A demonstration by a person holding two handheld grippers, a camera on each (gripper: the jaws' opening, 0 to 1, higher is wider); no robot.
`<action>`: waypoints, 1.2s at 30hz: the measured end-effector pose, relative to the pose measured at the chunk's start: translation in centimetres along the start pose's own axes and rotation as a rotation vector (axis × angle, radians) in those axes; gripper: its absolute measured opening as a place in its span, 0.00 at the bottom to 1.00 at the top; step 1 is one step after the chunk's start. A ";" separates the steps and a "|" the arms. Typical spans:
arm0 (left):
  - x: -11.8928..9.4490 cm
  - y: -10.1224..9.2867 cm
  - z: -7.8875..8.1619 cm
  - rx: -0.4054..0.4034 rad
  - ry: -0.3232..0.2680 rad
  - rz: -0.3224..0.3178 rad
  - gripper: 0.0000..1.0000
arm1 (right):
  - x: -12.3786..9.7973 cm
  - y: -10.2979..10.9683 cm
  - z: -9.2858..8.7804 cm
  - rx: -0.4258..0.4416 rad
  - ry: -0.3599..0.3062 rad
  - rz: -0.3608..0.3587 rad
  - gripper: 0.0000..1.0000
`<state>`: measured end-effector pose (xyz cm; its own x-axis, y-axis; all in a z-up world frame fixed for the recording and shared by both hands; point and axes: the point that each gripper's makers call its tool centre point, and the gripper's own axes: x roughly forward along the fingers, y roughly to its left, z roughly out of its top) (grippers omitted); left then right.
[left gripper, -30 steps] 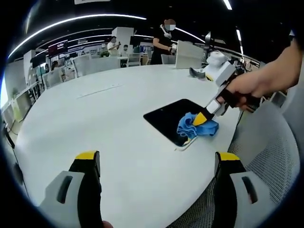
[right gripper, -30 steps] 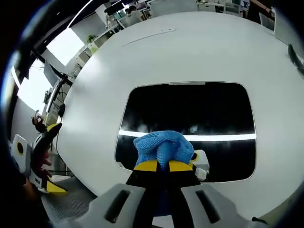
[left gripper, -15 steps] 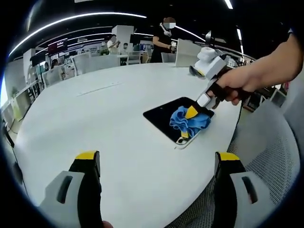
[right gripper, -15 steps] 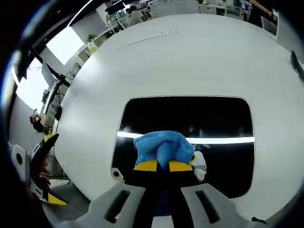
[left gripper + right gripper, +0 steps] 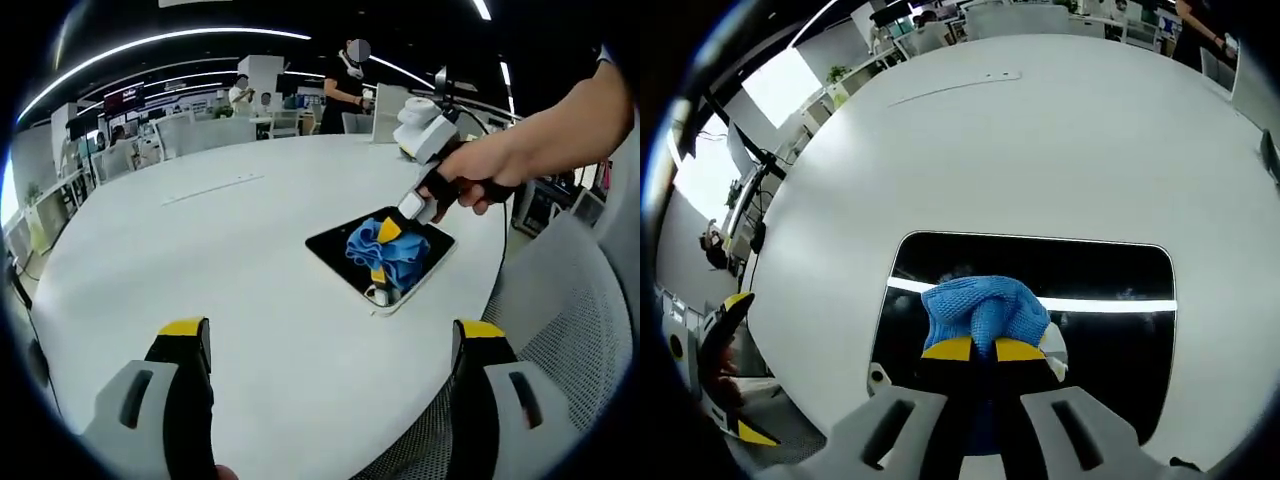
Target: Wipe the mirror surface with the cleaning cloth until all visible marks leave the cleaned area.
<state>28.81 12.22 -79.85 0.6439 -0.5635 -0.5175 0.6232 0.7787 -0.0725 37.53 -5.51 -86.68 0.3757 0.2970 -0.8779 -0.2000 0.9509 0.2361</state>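
Right gripper point(image 5: 975, 349): yellow-tipped black jaws were drawn together, clamped on a bunched blue cleaning cloth point(image 5: 981, 310). In the right gripper view the cloth sat directly ahead of the jaw tips, pressed onto the dark rectangular mirror with rounded corners point(image 5: 1100, 275). A bright strip of reflected light ran across the glass on either side of the cloth.

Same gripper point(image 5: 380, 250), seen from the left gripper view: it was held by a person's hand point(image 5: 478, 170) with the bare forearm entering from the right. The tool was angled downward from the hand toward the mirror point(image 5: 332, 247), with the cloth point(image 5: 385, 250) spread beneath its tips over much of the glass.

Left gripper point(image 5: 330, 345): jaws stood wide apart, holding nothing and touching nothing. It hung above the near part of the round white table point(image 5: 200, 250), well apart from the mirror, level and pointing across the tabletop. In the right gripper view it appeared at the far left edge point(image 5: 725, 370), beyond the table rim point(image 5: 840, 160).

Mirror location: flat on the table, near the edge on the right-hand side in the left gripper view.

Surroundings: a grey mesh chair point(image 5: 560, 320) stood beside the table edge, and people point(image 5: 345, 85) stood in the background beyond the table.
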 end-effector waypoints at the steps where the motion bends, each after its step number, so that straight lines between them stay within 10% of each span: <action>1: 0.0 0.0 0.0 0.000 0.000 0.000 0.99 | 0.0 0.0 0.2 0.000 -0.001 0.000 0.00; 36: 0.1 0.0 0.7 -0.047 -0.040 -0.013 0.99 | 2.5 -0.9 5.4 0.016 -0.012 0.021 0.00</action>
<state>29.19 11.97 -79.31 0.6541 -0.5833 -0.4816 0.6103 0.7831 -0.1195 43.55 -5.13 -86.79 0.3824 0.3182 -0.8675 -0.1936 0.9456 0.2615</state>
